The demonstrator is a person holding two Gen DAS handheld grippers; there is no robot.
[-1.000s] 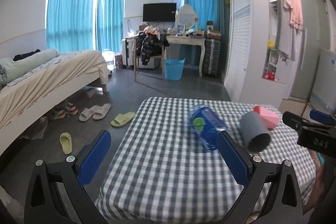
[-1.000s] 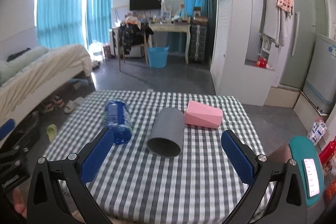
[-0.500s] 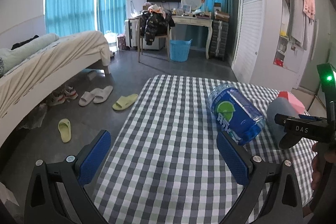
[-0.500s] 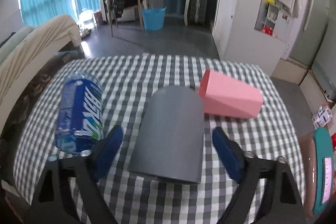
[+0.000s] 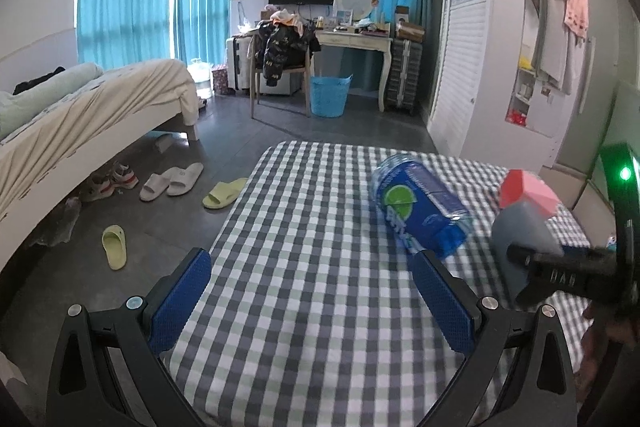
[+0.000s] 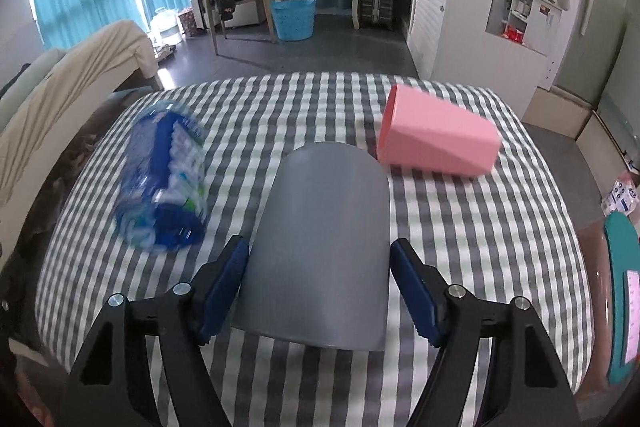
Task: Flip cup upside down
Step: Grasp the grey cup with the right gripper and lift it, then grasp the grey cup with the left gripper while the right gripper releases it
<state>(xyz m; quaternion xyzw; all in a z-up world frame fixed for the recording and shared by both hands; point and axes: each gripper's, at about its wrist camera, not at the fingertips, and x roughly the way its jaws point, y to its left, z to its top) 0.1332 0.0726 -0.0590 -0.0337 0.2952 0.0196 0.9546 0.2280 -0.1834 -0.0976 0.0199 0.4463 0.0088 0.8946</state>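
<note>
The step in hand looks like the grasp: the right gripper (image 6: 320, 287) has the grey cup (image 6: 324, 239) between its fingers, ready to lift it for the flip. The cup lies on its side on the checked table (image 6: 460, 227), its open mouth toward the near edge and its closed end pointing away. The blue pads (image 6: 224, 287) sit just beside the cup's walls near the mouth, one on each side; whether they press on it or stand a hair off, I cannot tell. The jaws stand about a cup's width apart. A blue bottle (image 6: 164, 179) lies to the left and a pink box (image 6: 436, 139) at the far right, near the cup's far end.

Next, I'd judge, comes a firm squeeze, then a lift and a turn so the mouth faces down.

The left gripper (image 5: 316, 303) hovers wide open over the table's near left part, holding nothing.
</note>
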